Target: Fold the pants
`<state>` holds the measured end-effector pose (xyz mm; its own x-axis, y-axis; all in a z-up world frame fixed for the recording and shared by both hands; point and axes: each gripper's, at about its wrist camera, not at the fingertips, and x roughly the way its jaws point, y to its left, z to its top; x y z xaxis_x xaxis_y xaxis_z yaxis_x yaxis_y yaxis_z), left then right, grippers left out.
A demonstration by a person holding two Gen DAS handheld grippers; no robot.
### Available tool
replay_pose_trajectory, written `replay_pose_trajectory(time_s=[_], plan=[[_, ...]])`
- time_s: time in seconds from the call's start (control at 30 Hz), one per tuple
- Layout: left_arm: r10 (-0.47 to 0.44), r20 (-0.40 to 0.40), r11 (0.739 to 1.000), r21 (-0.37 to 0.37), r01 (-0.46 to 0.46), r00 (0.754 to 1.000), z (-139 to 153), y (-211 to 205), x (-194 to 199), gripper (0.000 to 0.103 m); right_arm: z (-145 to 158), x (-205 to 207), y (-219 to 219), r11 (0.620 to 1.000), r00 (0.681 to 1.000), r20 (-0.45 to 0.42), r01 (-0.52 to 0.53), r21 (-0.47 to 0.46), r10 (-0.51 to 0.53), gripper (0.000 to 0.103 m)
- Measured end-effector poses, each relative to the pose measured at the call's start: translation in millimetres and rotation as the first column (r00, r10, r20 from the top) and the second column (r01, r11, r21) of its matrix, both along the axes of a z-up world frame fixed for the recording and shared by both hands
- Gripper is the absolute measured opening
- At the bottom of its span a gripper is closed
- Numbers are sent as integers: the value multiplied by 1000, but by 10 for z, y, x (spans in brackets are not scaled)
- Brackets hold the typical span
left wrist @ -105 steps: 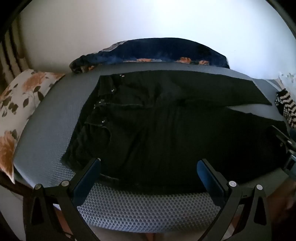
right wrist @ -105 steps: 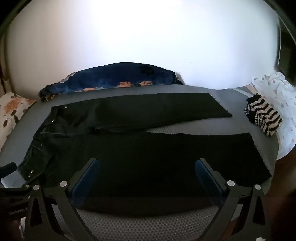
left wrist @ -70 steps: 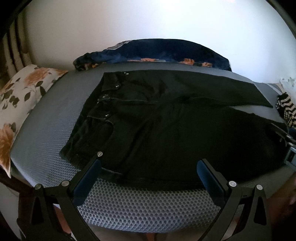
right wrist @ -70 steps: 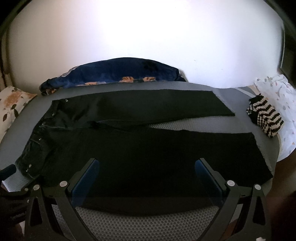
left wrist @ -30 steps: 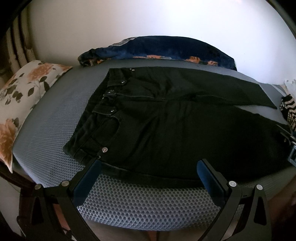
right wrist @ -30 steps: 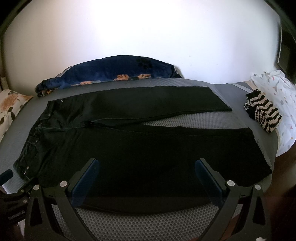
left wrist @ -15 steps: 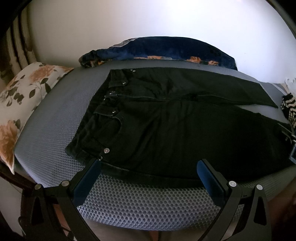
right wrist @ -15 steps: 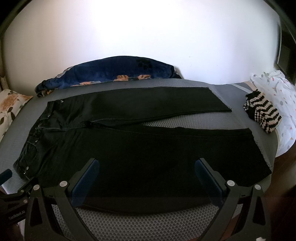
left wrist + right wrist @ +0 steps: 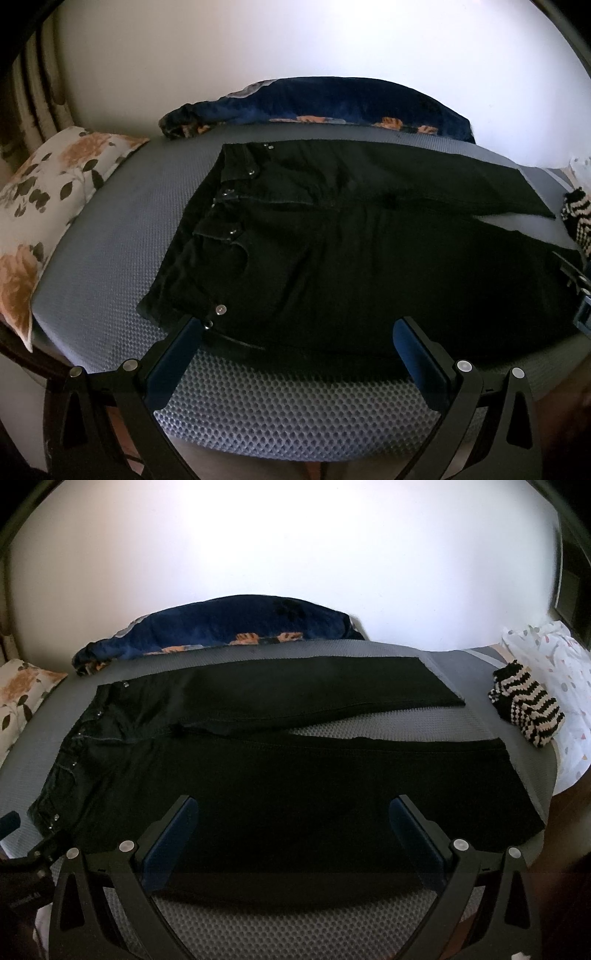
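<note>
Black pants point(image 9: 351, 251) lie spread flat on the grey mesh bed point(image 9: 122, 221), waistband to the left and both legs running right. In the right wrist view the pants point(image 9: 295, 775) show their two legs parted, with the far leg angled away. My left gripper point(image 9: 297, 328) is open and empty, over the near edge by the waistband corner. My right gripper point(image 9: 293, 808) is open and empty, over the near leg's front edge. The left gripper's tip also shows in the right wrist view point(image 9: 22, 834) at the far left.
A dark blue floral blanket point(image 9: 325, 99) lies bunched against the white wall at the back. A floral pillow point(image 9: 40, 199) lies at the left end. A striped knit item point(image 9: 528, 709) and a white patterned cloth point(image 9: 554, 657) lie at the right end.
The pants have gone from rumpled at the waist to flat and straight. Both grippers have drawn back slightly toward the bed's near edge and stay open.
</note>
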<state>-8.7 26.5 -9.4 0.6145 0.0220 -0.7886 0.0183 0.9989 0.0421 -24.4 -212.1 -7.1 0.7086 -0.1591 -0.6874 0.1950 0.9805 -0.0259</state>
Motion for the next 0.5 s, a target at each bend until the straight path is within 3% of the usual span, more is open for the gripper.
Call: replay_pose_trajectory(time_s=[0.3, 0.5], plan=[[-19, -10, 998, -57, 18, 1000, 85, 168, 177, 103, 12, 86, 4, 998, 999, -7, -42, 50, 42, 102], [-6, 31, 992, -122, 9, 999, 279, 546, 547, 103, 133, 289, 91, 984, 987, -3, -159, 81, 160, 102]])
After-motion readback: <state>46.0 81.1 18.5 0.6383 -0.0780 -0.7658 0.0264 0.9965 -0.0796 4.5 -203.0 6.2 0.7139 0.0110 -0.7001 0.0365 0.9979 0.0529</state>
